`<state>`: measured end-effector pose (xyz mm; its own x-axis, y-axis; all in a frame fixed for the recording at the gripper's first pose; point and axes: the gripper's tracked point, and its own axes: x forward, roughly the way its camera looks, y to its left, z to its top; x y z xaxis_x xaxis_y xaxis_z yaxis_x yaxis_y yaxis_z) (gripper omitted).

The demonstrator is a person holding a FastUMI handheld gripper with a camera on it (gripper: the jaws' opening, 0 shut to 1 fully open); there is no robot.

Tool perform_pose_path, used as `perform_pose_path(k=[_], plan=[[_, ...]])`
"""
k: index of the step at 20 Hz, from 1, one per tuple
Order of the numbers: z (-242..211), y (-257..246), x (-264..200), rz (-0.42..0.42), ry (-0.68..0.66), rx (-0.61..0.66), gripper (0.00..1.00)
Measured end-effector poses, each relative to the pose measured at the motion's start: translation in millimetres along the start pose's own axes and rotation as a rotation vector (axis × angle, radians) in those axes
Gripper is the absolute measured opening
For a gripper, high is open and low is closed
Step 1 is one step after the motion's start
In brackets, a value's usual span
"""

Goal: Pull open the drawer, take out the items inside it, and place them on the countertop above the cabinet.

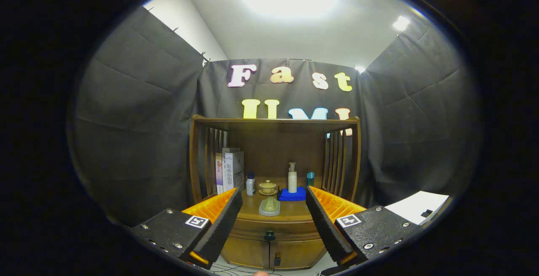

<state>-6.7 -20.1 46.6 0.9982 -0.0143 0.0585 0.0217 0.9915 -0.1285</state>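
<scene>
The tool [273, 221] is spread wide and holds nothing, facing the wooden cabinet [273, 250]. Its drawer [271, 227] looks closed, the dark knob [269, 237] at 6 o'clock between the fingers. On the worktop [290, 210] at 12 o'clock stand a pump bottle [292, 178], a blue cloth [292, 195] and what may be a greenish dish [269, 206].

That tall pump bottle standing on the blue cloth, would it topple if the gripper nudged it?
Probably. The pump bottle is tall and narrow, and the folded blue cloth beneath looks soft, so it likely tips easily. Its smooth sides may be slippery. The open gripper is well short of it.
</scene>
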Motion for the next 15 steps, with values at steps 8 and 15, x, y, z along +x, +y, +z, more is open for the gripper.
perform_pose_path(k=[8,15], plan=[[16,28,-30,0.073,-0.017,0.055,0.94],[-11,21,-15,0.05,0.035,-0.013,0.94]])
